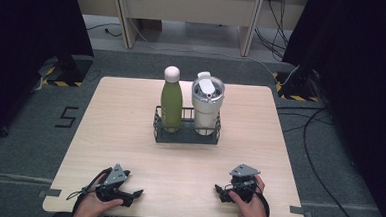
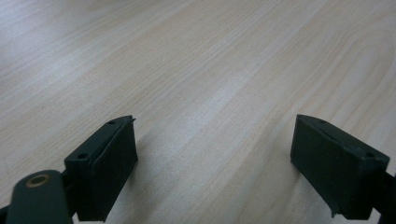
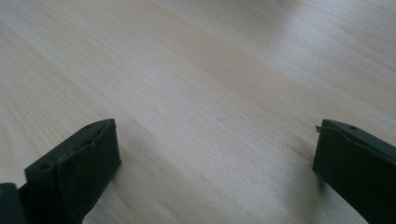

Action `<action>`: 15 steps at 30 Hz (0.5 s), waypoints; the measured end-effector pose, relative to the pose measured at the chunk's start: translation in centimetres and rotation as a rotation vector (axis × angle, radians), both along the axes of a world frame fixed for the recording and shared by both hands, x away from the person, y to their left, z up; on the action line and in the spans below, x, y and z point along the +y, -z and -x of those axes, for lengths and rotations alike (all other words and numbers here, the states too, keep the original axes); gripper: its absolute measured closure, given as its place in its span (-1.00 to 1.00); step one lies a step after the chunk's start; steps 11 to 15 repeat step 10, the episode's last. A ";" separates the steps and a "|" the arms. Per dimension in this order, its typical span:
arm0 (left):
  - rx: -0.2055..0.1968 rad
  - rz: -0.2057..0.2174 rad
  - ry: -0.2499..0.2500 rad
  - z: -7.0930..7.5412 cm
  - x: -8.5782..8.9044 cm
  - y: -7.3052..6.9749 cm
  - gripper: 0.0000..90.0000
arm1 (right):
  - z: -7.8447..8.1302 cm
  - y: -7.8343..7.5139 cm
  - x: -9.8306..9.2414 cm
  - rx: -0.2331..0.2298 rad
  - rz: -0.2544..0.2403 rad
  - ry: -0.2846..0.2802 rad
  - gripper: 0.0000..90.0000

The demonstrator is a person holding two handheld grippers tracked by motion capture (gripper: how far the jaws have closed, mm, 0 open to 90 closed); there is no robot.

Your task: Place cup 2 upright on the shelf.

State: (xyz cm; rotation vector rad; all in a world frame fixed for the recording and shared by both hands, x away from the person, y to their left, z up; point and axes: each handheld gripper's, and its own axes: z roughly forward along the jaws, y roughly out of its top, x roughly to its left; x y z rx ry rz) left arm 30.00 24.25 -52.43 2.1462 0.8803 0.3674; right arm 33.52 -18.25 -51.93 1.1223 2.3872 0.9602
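Ahead, a green bottle (image 1: pixel 171 103) and white tumbler (image 1: pixel 206 107) are standing in a wire caddy (image 1: pixel 186 136); left gripper (image 1: pixel 134 194) and right gripper (image 1: pixel 220 191) are resting apart, empty, over the table (image 1: pixel 141 111).

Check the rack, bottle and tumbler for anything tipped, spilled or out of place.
Nothing stands out. The green bottle and white tumbler stand upright side by side in the wire rack, with no spill on the table.
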 end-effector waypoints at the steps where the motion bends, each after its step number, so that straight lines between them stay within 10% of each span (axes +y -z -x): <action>1: 0.000 0.000 0.000 0.0 0.0 0.0 -0.70 | 0.0 0.0 0.0 0.000 -0.001 0.000 -0.98; 15: 0.001 -0.001 0.004 0.0 0.0 0.0 -0.71 | 0.0 0.0 0.0 0.000 0.000 -0.001 -0.98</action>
